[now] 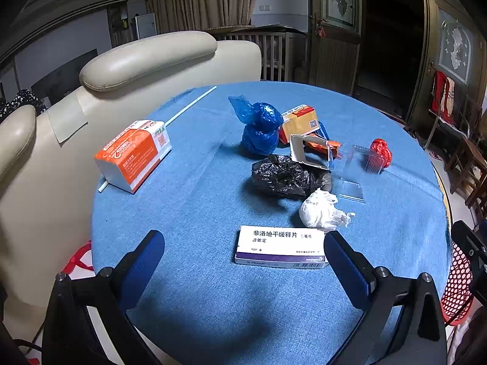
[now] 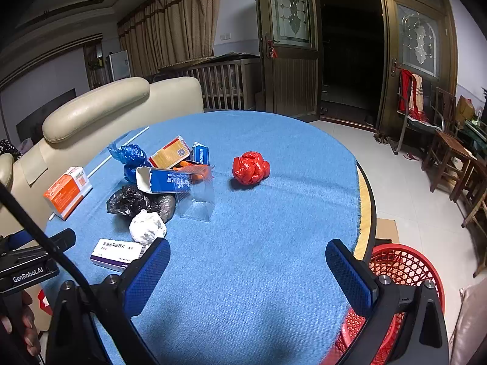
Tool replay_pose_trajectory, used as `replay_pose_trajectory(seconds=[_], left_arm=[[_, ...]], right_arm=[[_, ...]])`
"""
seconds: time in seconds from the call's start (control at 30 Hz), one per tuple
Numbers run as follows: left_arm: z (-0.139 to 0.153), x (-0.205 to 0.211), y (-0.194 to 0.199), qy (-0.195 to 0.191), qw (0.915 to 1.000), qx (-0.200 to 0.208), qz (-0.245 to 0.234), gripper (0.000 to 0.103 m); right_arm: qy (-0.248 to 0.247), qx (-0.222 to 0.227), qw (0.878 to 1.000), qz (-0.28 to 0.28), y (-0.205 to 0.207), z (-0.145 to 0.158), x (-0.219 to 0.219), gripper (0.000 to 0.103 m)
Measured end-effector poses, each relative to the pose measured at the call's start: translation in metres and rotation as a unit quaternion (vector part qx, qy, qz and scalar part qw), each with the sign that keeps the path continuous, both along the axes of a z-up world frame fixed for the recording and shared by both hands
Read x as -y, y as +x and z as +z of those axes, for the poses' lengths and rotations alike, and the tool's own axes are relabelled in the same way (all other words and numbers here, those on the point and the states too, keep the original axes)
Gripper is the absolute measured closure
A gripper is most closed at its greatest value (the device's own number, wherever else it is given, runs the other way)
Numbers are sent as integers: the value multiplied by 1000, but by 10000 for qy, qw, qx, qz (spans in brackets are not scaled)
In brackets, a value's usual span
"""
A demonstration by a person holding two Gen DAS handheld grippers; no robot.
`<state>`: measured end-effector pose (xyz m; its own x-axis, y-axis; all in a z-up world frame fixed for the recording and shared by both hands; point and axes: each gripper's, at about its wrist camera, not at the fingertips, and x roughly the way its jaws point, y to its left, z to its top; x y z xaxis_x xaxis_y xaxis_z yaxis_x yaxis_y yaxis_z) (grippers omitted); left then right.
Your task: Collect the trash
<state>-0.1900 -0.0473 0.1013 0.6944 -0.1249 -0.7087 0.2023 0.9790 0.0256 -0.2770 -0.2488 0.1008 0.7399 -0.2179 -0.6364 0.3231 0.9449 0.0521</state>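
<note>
Trash lies on a round table with a blue cloth [image 1: 197, 273]. A white and purple medicine box [image 1: 280, 247] lies just ahead of my open, empty left gripper [image 1: 243, 252]. Beyond it are a white crumpled wad [image 1: 319, 210], a black bag [image 1: 283, 176], a blue bag [image 1: 260, 124], an orange box [image 1: 134, 155], a torn blue carton [image 2: 164, 179], a yellow box [image 2: 170, 152], a clear plastic case [image 2: 197, 197] and a red crumpled bag [image 2: 250, 168]. My right gripper [image 2: 248, 258] is open and empty over the cloth [image 2: 258, 258]; the red bag lies ahead of it.
A red mesh basket [image 2: 404, 270] stands on the floor by the table's right edge. A beige sofa [image 1: 137, 64] backs the table on the left. A long white stick [image 1: 191, 103] lies under the orange box. Wooden chairs [image 2: 450, 158] stand at the right.
</note>
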Motion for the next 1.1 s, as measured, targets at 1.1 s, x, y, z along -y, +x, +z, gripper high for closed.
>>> replay_pose_trajectory(seconds=[1.1], left_arm=[[-50,18,31,-25,9818,-679,-1774,0]], right_arm=[[-30,-145,9999,53,2,-21,6,0]])
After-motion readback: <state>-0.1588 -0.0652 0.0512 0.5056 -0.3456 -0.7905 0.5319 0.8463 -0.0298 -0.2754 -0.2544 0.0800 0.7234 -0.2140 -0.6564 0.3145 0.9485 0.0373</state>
